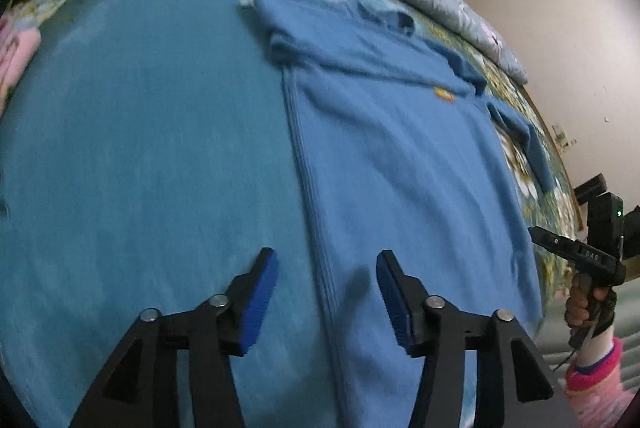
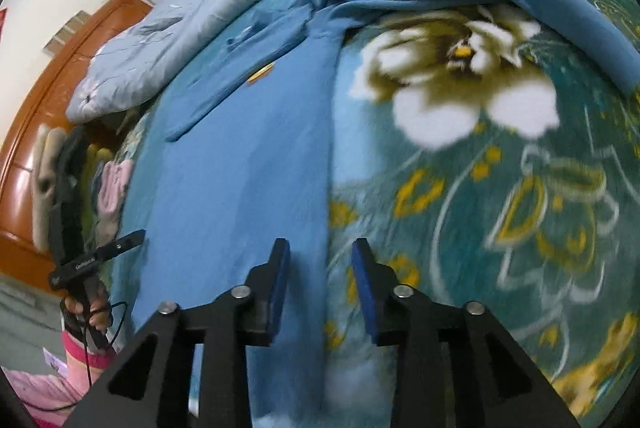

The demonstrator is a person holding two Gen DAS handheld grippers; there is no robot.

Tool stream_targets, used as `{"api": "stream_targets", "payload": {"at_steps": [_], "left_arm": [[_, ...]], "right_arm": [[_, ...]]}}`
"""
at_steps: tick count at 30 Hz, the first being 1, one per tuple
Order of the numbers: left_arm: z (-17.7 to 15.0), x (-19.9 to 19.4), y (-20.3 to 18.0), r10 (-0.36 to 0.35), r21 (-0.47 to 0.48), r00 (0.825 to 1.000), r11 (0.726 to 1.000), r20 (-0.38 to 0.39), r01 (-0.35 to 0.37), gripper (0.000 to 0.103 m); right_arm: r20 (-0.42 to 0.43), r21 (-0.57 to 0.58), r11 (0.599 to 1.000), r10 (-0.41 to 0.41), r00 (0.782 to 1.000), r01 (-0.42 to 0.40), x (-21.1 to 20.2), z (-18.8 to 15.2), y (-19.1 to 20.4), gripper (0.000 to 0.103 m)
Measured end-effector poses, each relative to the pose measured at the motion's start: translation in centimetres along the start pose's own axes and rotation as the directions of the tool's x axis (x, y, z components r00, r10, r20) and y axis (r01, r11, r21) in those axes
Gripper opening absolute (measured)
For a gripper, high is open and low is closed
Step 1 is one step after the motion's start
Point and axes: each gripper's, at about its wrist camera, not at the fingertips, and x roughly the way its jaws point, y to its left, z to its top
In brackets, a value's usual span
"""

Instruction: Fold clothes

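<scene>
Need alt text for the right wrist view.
Open right gripper with blue pads hovers over the right edge of a blue shirt lying flat on a teal floral blanket. A hand holds the left gripper at far left.

Left claw (image 1: 326, 292): black angular arms, silver round screws at the pivots, blue ribbed pads (image 1: 260, 298) on the fingers; right claw (image 2: 320, 284): same black frame, silver screws, blue pads (image 2: 362, 292); black pistol-style handle with small white lettering; thin dark cable trailing below it; fuzzy pink sleeve (image 1: 592, 384) with brighter pink stripes at the cuff
</scene>
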Motion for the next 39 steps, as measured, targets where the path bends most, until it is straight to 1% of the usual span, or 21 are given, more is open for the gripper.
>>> {"api": "stream_targets", "payload": {"at_steps": [3, 5, 7, 10, 15, 16, 17, 19, 20, 22, 23, 24, 25, 26, 29, 31, 32, 34, 36, 39], "left_arm": [[-1.6, -0.7, -0.1, -0.013, -0.003, 1.000, 1.000, -0.027, 0.013, 0.057], [-2.7, -1.1, -0.2, -0.024, -0.007, 0.999, 1.000, -0.040, 0.024, 0.058], [-3.8, -1.6, -0.3, -0.037, -0.013, 0.998, 0.999, -0.047, 0.037, 0.058], [-4.8, -1.9, -0.1, -0.069, -0.048, 0.995, 0.997, -0.076, 0.065, 0.058], [-5.9, -2.4, 0.0, -0.095, -0.097, 0.993, 0.991, -0.073, 0.088, 0.058], [-6.1, -2.5, 0.0, -0.103, -0.103, 0.992, 0.990, -0.076, 0.095, 0.058], [-6.3, -2.5, 0.0, -0.106, -0.109, 0.992, 0.989, -0.075, 0.098, 0.056], [-6.5, -2.6, 0.0, -0.110, -0.124, 0.992, 0.987, -0.068, 0.101, 0.056], [-6.5, -2.6, 0.1, -0.113, -0.137, 0.992, 0.985, -0.063, 0.103, 0.056], [-6.6, -2.7, 0.3, -0.104, -0.165, 0.993, 0.982, -0.049, 0.095, 0.051], [-6.7, -2.7, 0.4, -0.091, -0.175, 0.995, 0.981, -0.044, 0.082, 0.042], [-6.8, -2.7, 0.5, -0.066, -0.182, 0.997, 0.982, -0.036, 0.059, 0.029], [-7.0, -2.8, 0.6, -0.057, -0.190, 0.998, 0.981, -0.031, 0.050, 0.021], [-7.2, -2.8, 0.6, -0.052, -0.198, 0.998, 0.979, -0.027, 0.046, 0.007], [-7.8, -3.4, 0.4, -0.038, -0.201, 0.999, 0.979, -0.005, 0.036, 0.006], [-8.2, -4.1, 0.1, -0.027, -0.192, 1.000, 0.981, 0.016, 0.030, 0.005], [-8.4, -4.4, -0.1, -0.023, -0.184, 1.000, 0.983, 0.021, 0.027, 0.005], [-8.9, -4.9, -0.4, -0.016, -0.166, 1.000, 0.986, 0.027, 0.021, 0.005], [-9.1, -4.9, -0.7, -0.001, -0.147, 1.000, 0.989, 0.025, 0.005, 0.005], [-9.3, -4.1, -0.4, 0.016, -0.146, 1.000, 0.989, 0.000, -0.016, 0.005]], "right_arm": [[-0.022, -0.013, 1.000, 0.005, 1.000, -0.006, 0.0, -1.8, 0.3, 0.036], [-0.013, -0.019, 1.000, 0.016, 1.000, -0.016, -0.2, -3.1, 0.3, 0.036], [0.000, 0.004, 0.999, 0.044, 0.999, -0.044, -0.7, -4.1, 0.0, 0.036], [0.020, 0.044, 0.995, 0.083, 0.996, -0.084, -1.3, -5.3, -0.6, 0.036], [0.046, 0.089, 0.987, 0.128, 0.991, -0.132, -1.5, -6.4, -0.8, 0.035], [0.050, 0.098, 0.986, 0.134, 0.990, -0.138, -1.5, -6.5, -0.9, 0.029], [0.050, 0.107, 0.984, 0.138, 0.989, -0.143, -1.4, -6.6, -0.9, 0.020], [0.049, 0.126, 0.980, 0.147, 0.988, -0.152, -1.0, -6.7, -0.9, 0.009], [0.054, 0.141, 0.977, 0.151, 0.987, -0.157, -1.0, -6.8, -1.1, 0.008], [0.071, 0.167, 0.973, 0.151, 0.986, -0.161, -1.2, -7.0, -1.4, 0.005], [0.083, 0.175, 0.971, 0.147, 0.986, -0.159, -1.5, -7.0, -1.6, 0.004], [0.099, 0.172, 0.972, 0.144, 0.985, -0.160, -1.9, -7.0, -1.6, 0.004], [0.116, 0.166, 0.973, 0.142, 0.983, -0.160, -2.3, -7.0, -1.5, 0.003], [0.130, 0.154, 0.975, 0.139, 0.982, -0.158, -2.8, -7.0, -1.2, 0.003], [0.174, 0.140, 0.980, 0.114, 0.978, -0.139, -4.5, -6.8, -0.9, 0.003], [0.207, 0.140, 0.979, 0.118, 0.971, -0.149, -5.8, -6.8, -1.2, 0.002], [0.209, 0.140, 0.980, 0.110, 0.972, -0.141, -6.0, -7.0, -1.5, 0.002], [0.197, 0.144, 0.983, 0.082, 0.977, -0.111, -5.9, -7.3, -2.0, 0.002], [0.176, 0.165, 0.981, 0.072, 0.982, -0.101, -5.1, -7.6, -2.6, 0.002], [0.148, 0.197, 0.976, 0.060, 0.987, -0.088, -3.9, -8.0, -3.6, 0.002]]}}
